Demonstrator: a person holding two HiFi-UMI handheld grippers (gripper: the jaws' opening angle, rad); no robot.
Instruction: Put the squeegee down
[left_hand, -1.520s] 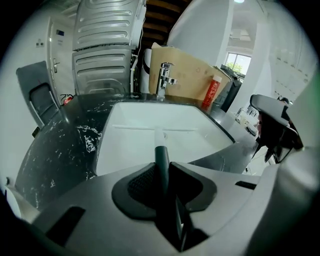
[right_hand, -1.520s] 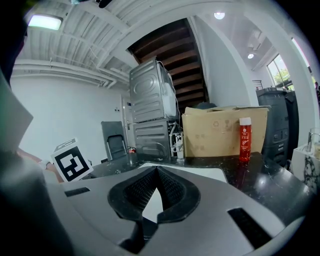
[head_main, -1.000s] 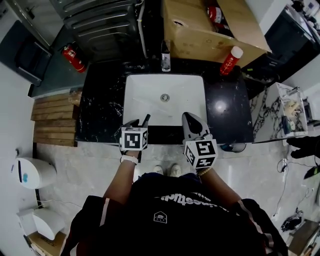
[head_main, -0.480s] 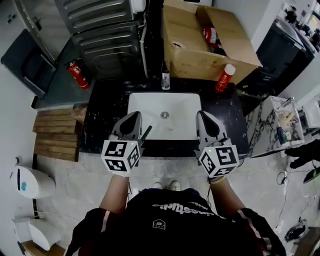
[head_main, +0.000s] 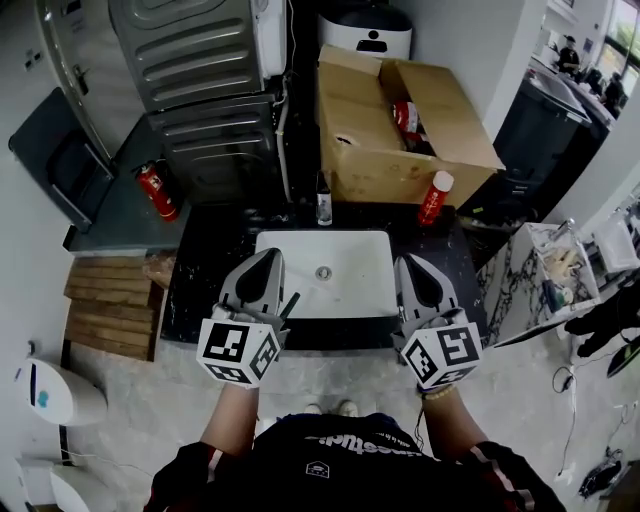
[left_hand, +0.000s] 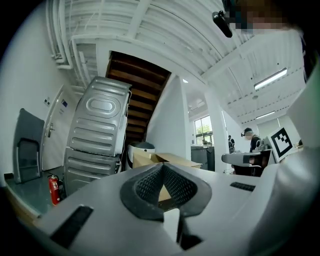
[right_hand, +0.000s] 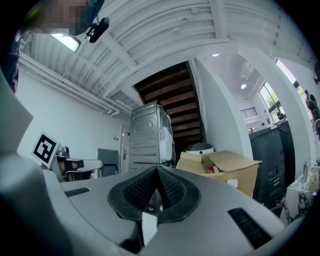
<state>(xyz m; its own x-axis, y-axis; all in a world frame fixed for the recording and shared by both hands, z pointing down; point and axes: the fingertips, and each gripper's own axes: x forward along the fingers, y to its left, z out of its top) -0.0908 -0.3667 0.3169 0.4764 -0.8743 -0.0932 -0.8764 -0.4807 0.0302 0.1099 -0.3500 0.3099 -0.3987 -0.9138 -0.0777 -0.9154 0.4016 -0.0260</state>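
Both claws clenched on nothing, either side of the sink

L gripper (head_main: 268, 257) has its jaws pressed together w/ nothing btw them, above the black counter (head_main: 200, 262) at the front-left of the white sink (head_main: 350, 258); R gripper (head_main: 408, 263) is the same at front-right. I can't spot the squeegee in any view

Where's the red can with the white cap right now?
In the head view, the red can stands on the black counter, beyond the far right corner of the white sink and just in front of the open cardboard box.
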